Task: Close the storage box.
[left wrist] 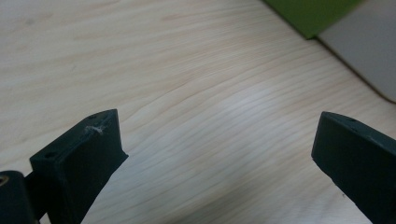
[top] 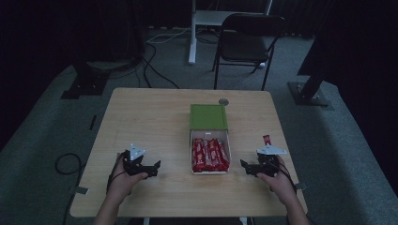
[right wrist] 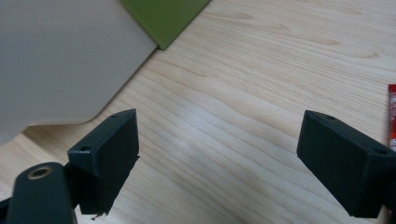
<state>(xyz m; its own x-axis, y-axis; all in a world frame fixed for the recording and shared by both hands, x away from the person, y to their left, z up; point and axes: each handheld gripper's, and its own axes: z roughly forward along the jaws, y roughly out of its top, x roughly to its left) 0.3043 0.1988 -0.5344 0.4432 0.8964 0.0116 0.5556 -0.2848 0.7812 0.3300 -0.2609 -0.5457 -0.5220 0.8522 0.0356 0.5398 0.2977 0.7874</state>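
1. Both our grippers rest low on the table with jaws wide apart and empty: the left gripper left of the box, the right gripper right of it.
2. The white box stands at table centre, its green lid folded back, full of red snack bars.
3. We judge the bars light, with slippery wrappers; better to pinch one across its middle.
4. One loose bar lies beyond the right gripper. The box walls and tight packing may hinder our jaws.

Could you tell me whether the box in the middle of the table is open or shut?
Open: the box shows red packets inside, and its green lid is folded back flat.
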